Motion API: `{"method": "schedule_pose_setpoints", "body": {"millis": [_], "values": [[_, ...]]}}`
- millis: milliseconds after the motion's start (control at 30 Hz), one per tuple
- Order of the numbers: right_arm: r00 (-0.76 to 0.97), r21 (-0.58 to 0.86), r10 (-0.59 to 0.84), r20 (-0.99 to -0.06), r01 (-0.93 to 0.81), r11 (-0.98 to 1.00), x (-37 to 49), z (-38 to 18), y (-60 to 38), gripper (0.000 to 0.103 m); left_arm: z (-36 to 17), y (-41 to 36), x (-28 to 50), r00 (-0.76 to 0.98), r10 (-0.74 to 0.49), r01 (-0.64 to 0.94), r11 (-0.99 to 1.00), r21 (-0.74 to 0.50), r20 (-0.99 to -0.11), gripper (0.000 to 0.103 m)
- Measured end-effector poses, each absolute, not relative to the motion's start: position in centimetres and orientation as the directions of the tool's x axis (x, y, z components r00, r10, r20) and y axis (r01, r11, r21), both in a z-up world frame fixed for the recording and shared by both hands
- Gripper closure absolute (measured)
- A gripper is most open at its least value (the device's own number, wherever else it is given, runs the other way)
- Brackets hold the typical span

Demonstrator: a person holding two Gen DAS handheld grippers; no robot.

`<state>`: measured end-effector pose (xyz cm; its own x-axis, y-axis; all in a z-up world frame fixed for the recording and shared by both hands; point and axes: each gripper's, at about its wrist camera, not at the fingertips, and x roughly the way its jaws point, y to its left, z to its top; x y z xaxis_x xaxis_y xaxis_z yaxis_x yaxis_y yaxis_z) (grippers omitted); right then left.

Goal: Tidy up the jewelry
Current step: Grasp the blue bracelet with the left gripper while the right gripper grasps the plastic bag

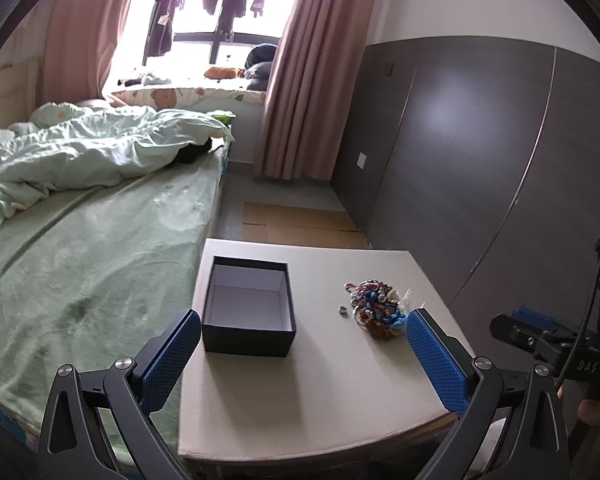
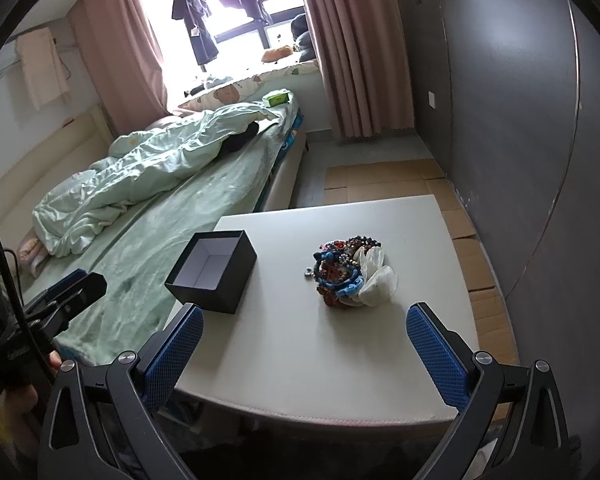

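Note:
A pile of beaded bracelets and cords (image 1: 374, 307) (image 2: 346, 276) lies on the beige table (image 1: 320, 392) (image 2: 320, 352), with a small silver ring (image 1: 343, 310) (image 2: 309, 273) just to its left. An open black box (image 1: 249, 304) (image 2: 212, 266) with a pale, bare inside stands at the table's left side. My left gripper (image 1: 302, 354) hovers open over the near part of the table, nothing between its blue pads. My right gripper (image 2: 306, 352) is open too, short of the pile. Each gripper shows at the edge of the other's view.
A bed with a green sheet (image 1: 80, 260) and a rumpled quilt (image 2: 140, 168) runs along the table's left side. A dark grey wardrobe wall (image 1: 480, 152) stands to the right. Cardboard sheets (image 2: 380, 180) cover the floor beyond the table. Pink curtains flank the window.

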<state>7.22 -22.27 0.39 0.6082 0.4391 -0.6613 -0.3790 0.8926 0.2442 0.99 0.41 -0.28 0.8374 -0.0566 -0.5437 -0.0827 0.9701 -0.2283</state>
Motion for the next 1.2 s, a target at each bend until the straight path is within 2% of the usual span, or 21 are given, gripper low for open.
{"method": "schedule_pose_setpoints", "body": {"millis": [367,533,733,900,967,1067,1200], "values": [[0.588,0.358,0.45,-0.672,-0.275,0.893,10.9,-0.7,-24.8,0.001,-1.1,-0.8,4.4,0.809,-0.096,-0.065,0.966,-0.25,-0.58,0.0],[0.575,0.41,0.459,-0.677,-0.223,0.885,12.7,-1.6,-26.0,0.001,-2.0,-1.5,6.5,0.779,-0.129,-0.046,0.964,-0.261,-0.614,0.004],[0.551,0.478,0.473,-0.688,-0.147,0.866,15.0,-3.1,-27.1,0.003,-3.3,-2.5,9.2,0.736,-0.18,-0.025,0.956,-0.292,-0.652,0.019],[0.515,0.512,0.475,-0.713,-0.079,0.855,17.1,-5.0,-27.5,0.019,-4.2,-3.7,11.0,0.711,-0.208,0.0,0.955,-0.296,-0.672,0.03],[0.493,0.527,0.481,-0.725,-0.052,0.848,18.0,-6.1,-27.4,0.021,-4.7,-4.0,12.0,0.694,-0.23,0.01,0.951,-0.31,-0.683,0.035],[0.462,0.561,0.502,-0.731,-0.01,0.827,19.1,-7.4,-27.4,0.033,-5.4,-4.2,13.2,0.676,-0.249,0.015,0.946,-0.325,-0.693,0.041],[0.433,0.629,0.55,-0.714,0.05,0.776,20.3,-8.8,-27.3,0.042,-6.4,-5.0,15.3,0.655,-0.282,0.037,0.939,-0.342,-0.701,0.043]]}}
